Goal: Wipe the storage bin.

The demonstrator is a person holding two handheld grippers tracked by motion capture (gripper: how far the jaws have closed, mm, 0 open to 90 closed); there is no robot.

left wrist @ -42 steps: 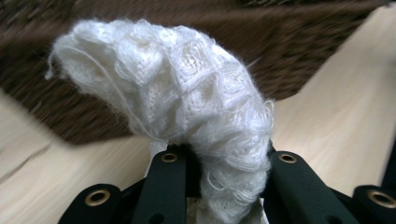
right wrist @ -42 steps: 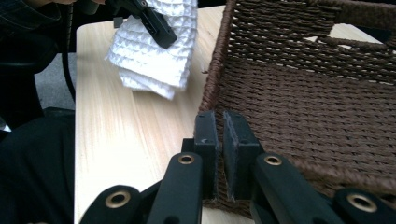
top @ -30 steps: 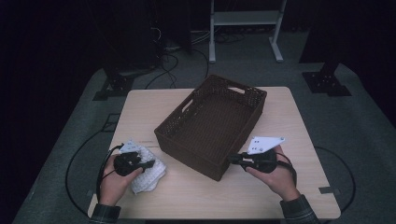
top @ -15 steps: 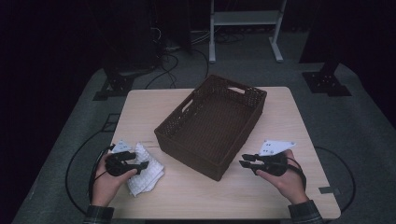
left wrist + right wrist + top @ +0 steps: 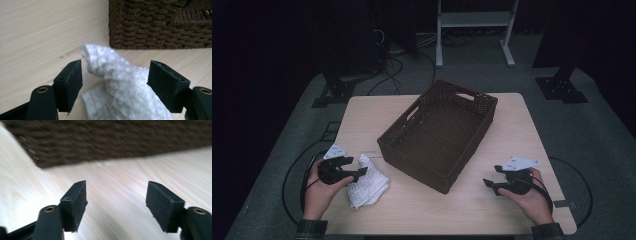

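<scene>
Both my tools have just opened wide: my left tool (image 5: 115, 82) lets go of the white cloth (image 5: 367, 182) on the worktop (image 5: 452, 205), and my right tool (image 5: 116, 205) is empty, so the cloth can stay there.

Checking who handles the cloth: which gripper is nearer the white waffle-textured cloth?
Left. The left gripper is open around the white waffle-textured cloth; the right gripper is beyond the brown woven basket.
</scene>
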